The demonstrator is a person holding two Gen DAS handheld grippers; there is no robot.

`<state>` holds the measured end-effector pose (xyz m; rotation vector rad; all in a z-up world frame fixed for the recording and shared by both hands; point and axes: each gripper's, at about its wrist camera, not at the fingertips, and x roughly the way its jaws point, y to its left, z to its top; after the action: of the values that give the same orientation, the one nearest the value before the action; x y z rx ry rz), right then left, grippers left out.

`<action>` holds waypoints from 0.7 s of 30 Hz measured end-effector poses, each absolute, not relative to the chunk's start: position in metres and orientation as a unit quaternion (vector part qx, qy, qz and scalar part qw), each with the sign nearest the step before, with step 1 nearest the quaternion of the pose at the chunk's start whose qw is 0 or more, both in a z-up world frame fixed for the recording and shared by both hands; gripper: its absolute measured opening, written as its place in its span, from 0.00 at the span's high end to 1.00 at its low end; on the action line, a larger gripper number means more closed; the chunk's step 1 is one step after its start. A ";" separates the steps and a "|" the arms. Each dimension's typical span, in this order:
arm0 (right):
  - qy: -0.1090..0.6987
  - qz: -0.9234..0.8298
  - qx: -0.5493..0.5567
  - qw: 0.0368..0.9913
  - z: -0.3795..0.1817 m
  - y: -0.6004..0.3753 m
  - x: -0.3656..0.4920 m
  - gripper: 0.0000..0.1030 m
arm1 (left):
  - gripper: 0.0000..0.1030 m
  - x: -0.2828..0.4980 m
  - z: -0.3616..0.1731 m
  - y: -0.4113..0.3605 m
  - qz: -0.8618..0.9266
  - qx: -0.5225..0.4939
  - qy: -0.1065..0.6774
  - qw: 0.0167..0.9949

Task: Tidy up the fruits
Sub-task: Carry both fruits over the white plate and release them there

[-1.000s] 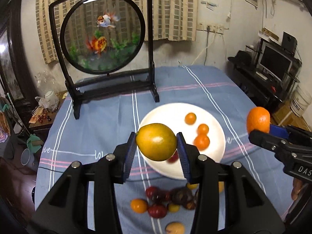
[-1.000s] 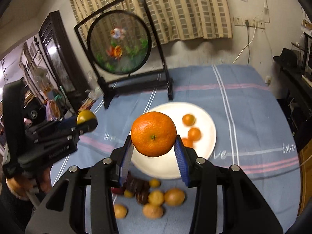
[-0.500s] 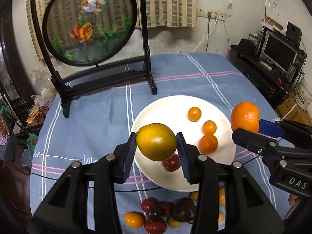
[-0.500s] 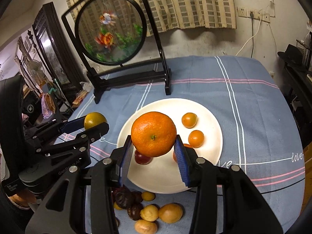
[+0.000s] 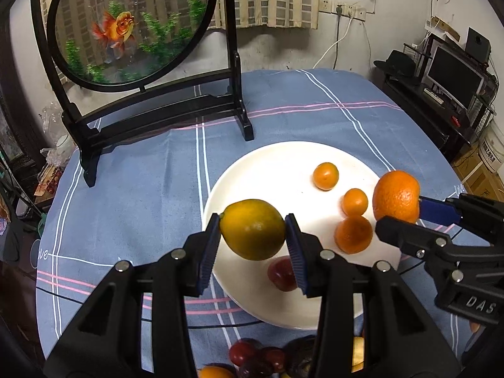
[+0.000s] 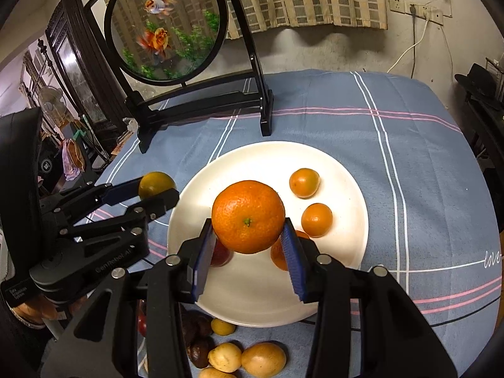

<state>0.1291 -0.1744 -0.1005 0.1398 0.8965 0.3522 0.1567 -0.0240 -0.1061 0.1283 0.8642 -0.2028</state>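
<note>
Left tongs: left gripper [image 5: 253, 239] pinches a yellow-green lemon [image 5: 252, 233] over the near left rim of the white plate [image 5: 277, 163], long axis across the pads, nub toward the left pad.
Right tongs: right gripper [image 6: 247, 239] pinches an orange [image 6: 248, 215] above the plate, green stem scar facing the camera.
Plate: three small oranges [image 6: 304, 182] and a red fruit [image 5: 282, 274] lie on it.
Left view only: a monitor [image 5: 453, 75] and "DAS" on the other tool.
Right view only: yellowish fruits [image 6: 263, 358] and dark ones on the cloth before the plate; "love" [image 6: 491, 258] on the blue tablecloth [image 6: 409, 145].
Behind: goldfish screen [image 5: 126, 25].
</note>
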 end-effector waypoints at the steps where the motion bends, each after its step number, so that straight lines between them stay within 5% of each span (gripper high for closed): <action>1: 0.432 0.168 0.067 0.884 -0.102 -0.175 0.130 0.58 | 0.59 0.157 -0.108 -0.023 -0.098 0.062 0.418 0.901; 21: 0.446 0.176 0.053 0.876 -0.114 -0.168 0.146 0.58 | 0.59 0.172 -0.121 -0.027 -0.096 0.069 0.431 0.894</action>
<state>0.1464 -0.1678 -0.1141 0.1114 0.9319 0.3668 0.1723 -0.0271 -0.1208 0.1428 0.8942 -0.2000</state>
